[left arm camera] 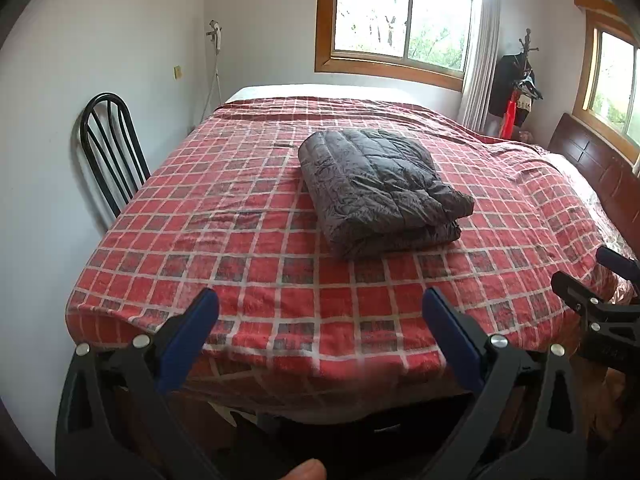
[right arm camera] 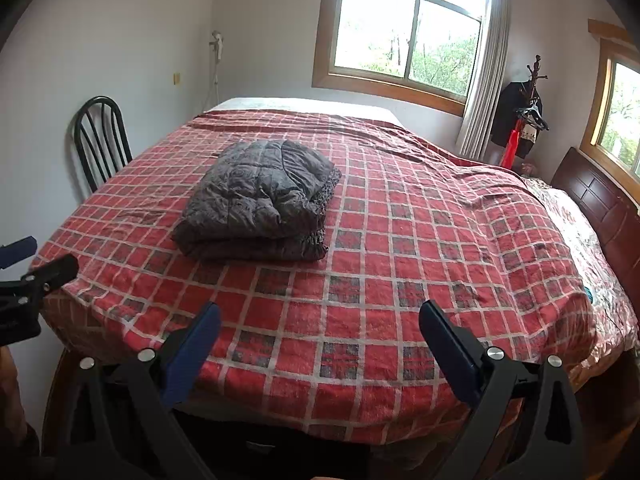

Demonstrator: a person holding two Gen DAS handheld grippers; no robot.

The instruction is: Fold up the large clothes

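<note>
A grey quilted garment (left arm camera: 380, 190) (right arm camera: 260, 202) lies folded into a thick rectangular bundle on the red plaid bed cover (left arm camera: 248, 208) (right arm camera: 420, 240), a little back from the near edge. My left gripper (left arm camera: 320, 304) hangs open over the bed's near edge with nothing between its blue pads, short of the bundle. My right gripper (right arm camera: 320, 316) is open too, empty, to the right of the bundle. Each gripper shows at the side of the other view: the right one (left arm camera: 600, 280), the left one (right arm camera: 36, 264).
A black metal chair (left arm camera: 110, 152) (right arm camera: 100, 140) stands against the left wall beside the bed. A dark wooden headboard (left arm camera: 600, 164) (right arm camera: 600, 200) runs along the right side. A coat stand (left arm camera: 520, 88) (right arm camera: 528, 112) with dark clothes is in the far corner under the windows.
</note>
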